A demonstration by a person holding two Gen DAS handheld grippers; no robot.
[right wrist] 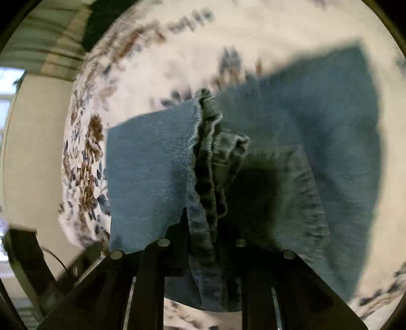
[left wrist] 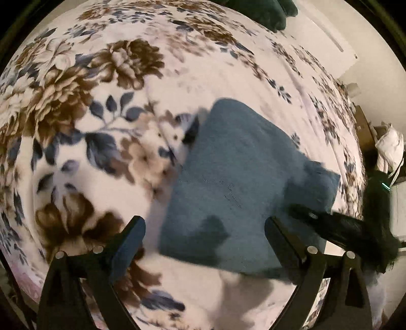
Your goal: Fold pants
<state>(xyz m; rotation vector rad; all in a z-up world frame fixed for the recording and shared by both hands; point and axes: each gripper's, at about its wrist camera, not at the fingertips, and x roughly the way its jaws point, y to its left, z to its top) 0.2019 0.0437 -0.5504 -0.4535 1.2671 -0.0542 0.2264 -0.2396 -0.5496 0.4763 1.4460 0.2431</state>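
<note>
The blue denim pants (left wrist: 236,177) lie partly folded on a floral bedspread (left wrist: 101,114). My left gripper (left wrist: 204,228) is open and empty, hovering above the near edge of the pants. My right gripper (right wrist: 203,218) is shut on a bunched hem of the pants (right wrist: 208,152) and holds it lifted over the rest of the denim (right wrist: 330,127). The right gripper also shows in the left wrist view (left wrist: 337,226) as a dark shape at the pants' right edge.
The bedspread (right wrist: 152,63) covers the whole bed. A dark green cushion (left wrist: 258,10) lies at the far end. A white wall and cluttered items (left wrist: 388,147) stand beyond the bed's right edge.
</note>
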